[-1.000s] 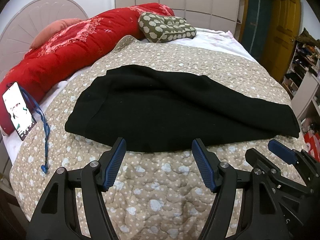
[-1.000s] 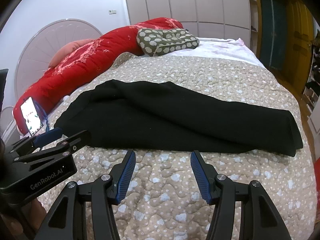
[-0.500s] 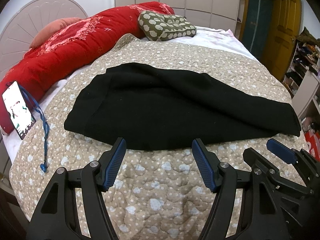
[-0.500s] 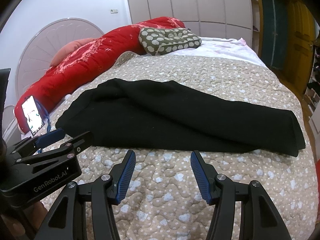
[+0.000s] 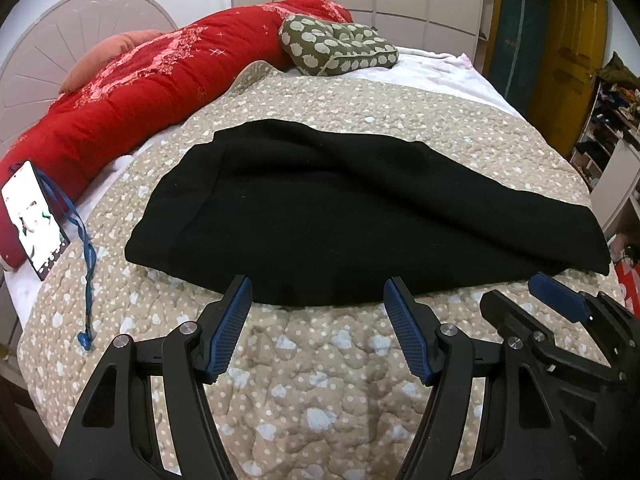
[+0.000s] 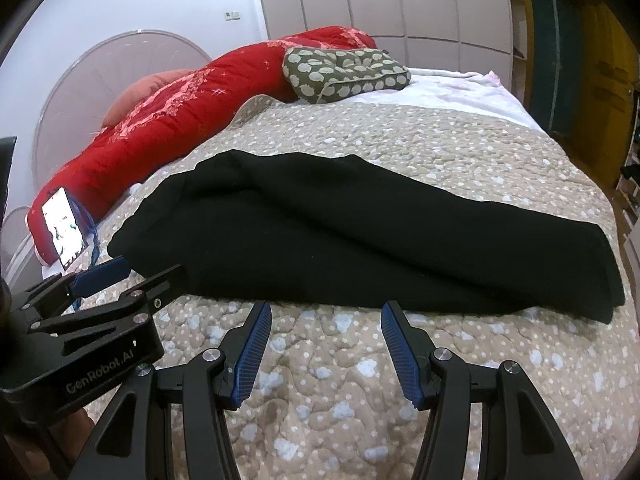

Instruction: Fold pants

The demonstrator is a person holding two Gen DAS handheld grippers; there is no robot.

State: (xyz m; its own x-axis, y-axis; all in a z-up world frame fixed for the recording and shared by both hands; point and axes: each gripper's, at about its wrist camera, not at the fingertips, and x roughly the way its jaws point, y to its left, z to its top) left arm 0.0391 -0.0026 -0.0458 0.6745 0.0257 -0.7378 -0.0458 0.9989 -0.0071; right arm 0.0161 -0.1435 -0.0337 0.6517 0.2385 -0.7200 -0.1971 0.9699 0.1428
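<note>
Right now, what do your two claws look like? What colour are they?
Both claws look alike. The left claw and the right claw are black frames with triangular cut-outs and silver round screws. Each has two fingers lined with ridged blue pads. White lettering on the left one's side reads GenRobot.AI. No cables show.

Pants [image 5: 352, 216] lie across the bed [image 5: 320, 360]; phone [image 5: 34, 220] at left, cushion [image 5: 340, 50] behind them.

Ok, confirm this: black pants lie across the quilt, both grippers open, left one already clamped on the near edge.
Not clamped. In the left wrist view the left gripper has open jaws just short of the black pants, gripping nothing. The right gripper is open too.
</note>
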